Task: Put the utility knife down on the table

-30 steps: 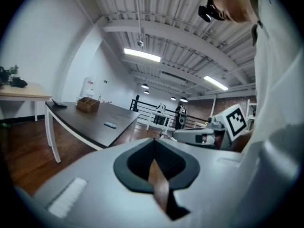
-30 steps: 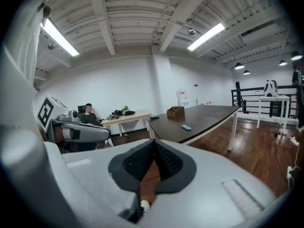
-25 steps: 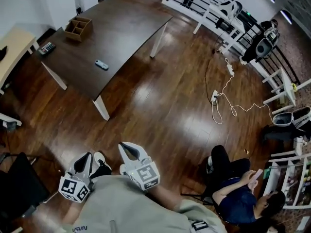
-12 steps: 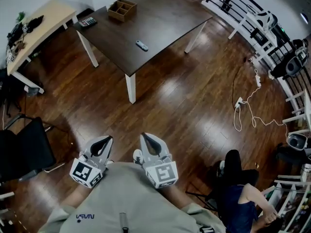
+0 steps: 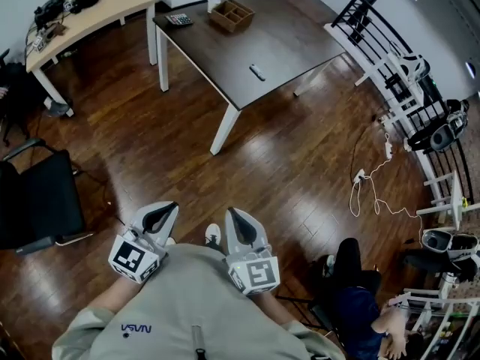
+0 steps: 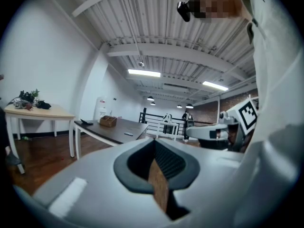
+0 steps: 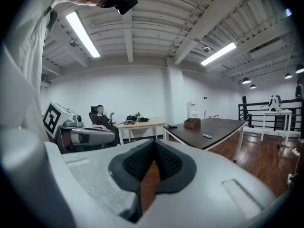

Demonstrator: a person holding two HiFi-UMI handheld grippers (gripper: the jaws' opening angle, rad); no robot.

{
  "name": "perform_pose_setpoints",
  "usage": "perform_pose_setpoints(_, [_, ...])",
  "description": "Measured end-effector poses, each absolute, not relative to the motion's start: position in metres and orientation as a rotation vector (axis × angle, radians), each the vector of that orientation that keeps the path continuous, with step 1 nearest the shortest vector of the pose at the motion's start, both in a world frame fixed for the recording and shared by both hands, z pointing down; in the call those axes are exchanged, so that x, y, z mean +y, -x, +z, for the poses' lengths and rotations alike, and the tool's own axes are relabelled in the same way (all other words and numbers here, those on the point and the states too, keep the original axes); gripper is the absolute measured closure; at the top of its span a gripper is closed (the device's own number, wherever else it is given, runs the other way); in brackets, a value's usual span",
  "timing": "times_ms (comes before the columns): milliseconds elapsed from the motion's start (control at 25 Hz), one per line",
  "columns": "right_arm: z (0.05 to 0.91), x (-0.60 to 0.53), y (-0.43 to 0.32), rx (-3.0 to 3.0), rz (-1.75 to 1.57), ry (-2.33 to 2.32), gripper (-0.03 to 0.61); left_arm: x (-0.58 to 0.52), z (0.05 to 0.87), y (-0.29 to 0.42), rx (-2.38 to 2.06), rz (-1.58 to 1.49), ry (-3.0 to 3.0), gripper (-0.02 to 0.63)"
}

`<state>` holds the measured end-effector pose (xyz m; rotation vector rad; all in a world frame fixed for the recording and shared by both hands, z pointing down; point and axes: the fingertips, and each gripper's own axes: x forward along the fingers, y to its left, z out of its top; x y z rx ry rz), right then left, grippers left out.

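The utility knife (image 5: 257, 72), small and grey, lies alone on the dark brown table (image 5: 277, 43) far ahead of me; it also shows as the utility knife (image 6: 128, 134) in the left gripper view and the utility knife (image 7: 207, 136) in the right gripper view. My left gripper (image 5: 166, 210) and right gripper (image 5: 235, 214) are held close to my body, side by side, above the wooden floor. Both are shut with nothing between the pads. In their own views the left gripper (image 6: 154, 142) and right gripper (image 7: 154, 144) point roughly level toward the table.
A wooden organiser box (image 5: 231, 15) and a calculator (image 5: 180, 19) sit at the table's far end. A light wooden desk (image 5: 97, 6) stands at the far left, a black chair (image 5: 37, 201) at my left. White railings (image 5: 394, 66), a power strip cable (image 5: 367, 190) and a seated person (image 5: 360, 306) are to the right.
The head view has swung, so the table now sits nearer the top centre and the light desk has come into sight. Both grippers stay shut, close to my body.
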<state>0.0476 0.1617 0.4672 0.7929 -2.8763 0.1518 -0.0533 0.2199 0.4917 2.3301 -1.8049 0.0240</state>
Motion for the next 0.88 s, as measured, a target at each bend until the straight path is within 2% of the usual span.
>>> perform_pose_setpoints(360, [0.484, 0.21, -0.018, -2.868, 0.153, -0.72, 0.58, 0.26, 0.508, 0.066, -1.799, -0.014, -2.336, 0.612])
perform_pose_setpoints(880, [0.48, 0.216, -0.004, -2.878, 0.155, -0.716, 0.58, 0.269, 0.511, 0.082, -1.819, -0.033, -2.307, 0.612])
